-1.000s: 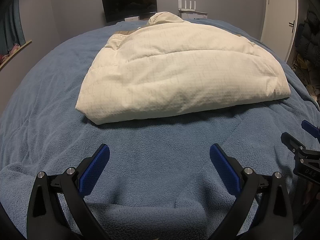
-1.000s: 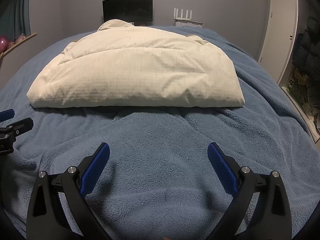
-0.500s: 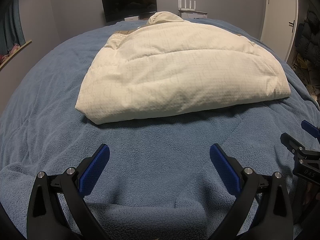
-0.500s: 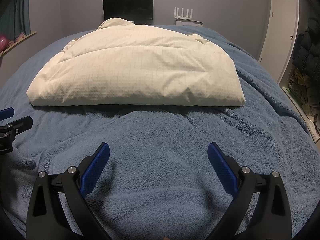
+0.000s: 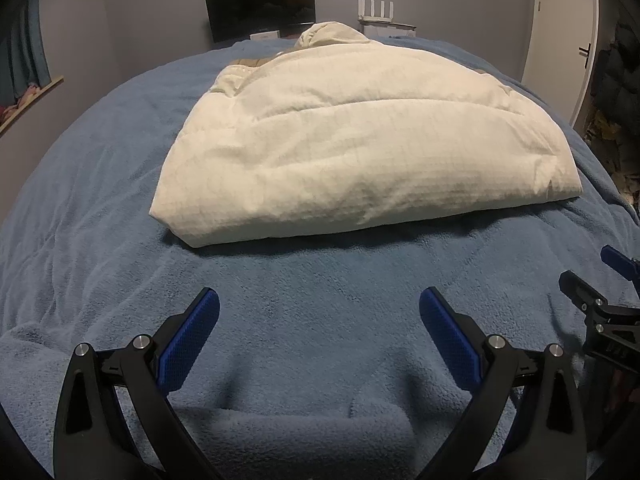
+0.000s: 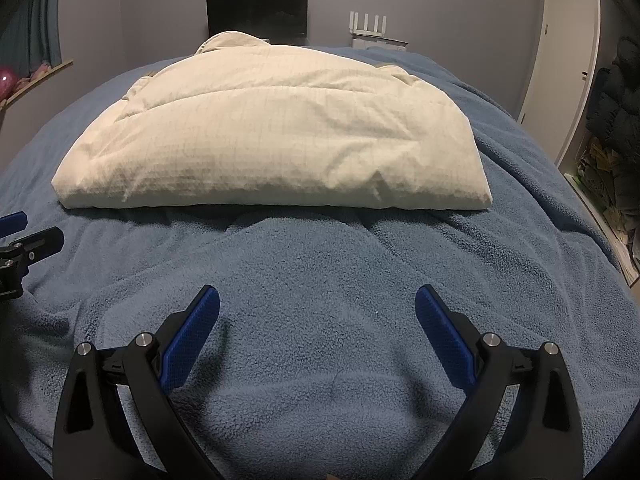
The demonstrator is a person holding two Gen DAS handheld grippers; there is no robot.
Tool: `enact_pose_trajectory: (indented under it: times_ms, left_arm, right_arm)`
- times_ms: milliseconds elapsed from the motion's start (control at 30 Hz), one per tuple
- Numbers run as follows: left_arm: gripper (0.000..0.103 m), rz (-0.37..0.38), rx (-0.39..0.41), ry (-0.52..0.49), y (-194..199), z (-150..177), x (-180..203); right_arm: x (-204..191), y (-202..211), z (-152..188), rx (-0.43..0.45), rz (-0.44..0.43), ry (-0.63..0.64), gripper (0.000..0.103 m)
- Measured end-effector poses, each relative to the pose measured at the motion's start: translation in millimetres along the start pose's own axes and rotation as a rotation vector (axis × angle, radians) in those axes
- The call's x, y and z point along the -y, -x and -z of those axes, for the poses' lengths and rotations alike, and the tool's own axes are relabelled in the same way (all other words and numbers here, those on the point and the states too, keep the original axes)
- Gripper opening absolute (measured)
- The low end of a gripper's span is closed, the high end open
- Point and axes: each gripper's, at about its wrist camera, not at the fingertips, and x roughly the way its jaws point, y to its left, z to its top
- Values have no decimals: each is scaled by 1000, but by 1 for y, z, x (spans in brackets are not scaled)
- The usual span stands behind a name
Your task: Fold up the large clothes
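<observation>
A cream quilted puffer coat (image 5: 360, 148) lies folded into a thick bundle on the blue fleece blanket (image 5: 120, 184), its hood at the far end. In the right wrist view the same coat (image 6: 280, 136) has its folded edge facing me. My left gripper (image 5: 319, 304) hovers open over bare blanket short of the coat, with nothing between its blue pads. My right gripper (image 6: 317, 302) is also open and empty, a similar distance from the coat. Each gripper shows at the edge of the other's view: the right gripper (image 5: 600, 300), the left gripper (image 6: 24, 240).
A dark monitor (image 5: 260, 4) and a white router (image 5: 376, 12) stand beyond the bed's far end. A white door (image 6: 568, 60) and piled dark clothing (image 6: 616, 92) are on the right. A window sill (image 6: 36, 80) runs along the left wall.
The right wrist view has drifted slightly closer to the coat. Otherwise both grippers stay open and nearly still; the coat has not moved.
</observation>
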Motion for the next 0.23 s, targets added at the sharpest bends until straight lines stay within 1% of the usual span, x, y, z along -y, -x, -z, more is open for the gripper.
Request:
enact_pose_trajectory:
  times_ms: [233]
  left_arm:
    - [96,3,-15,-5,-1,0,0]
  right_arm:
    - [2,-1,1,-7,-1,6,94]
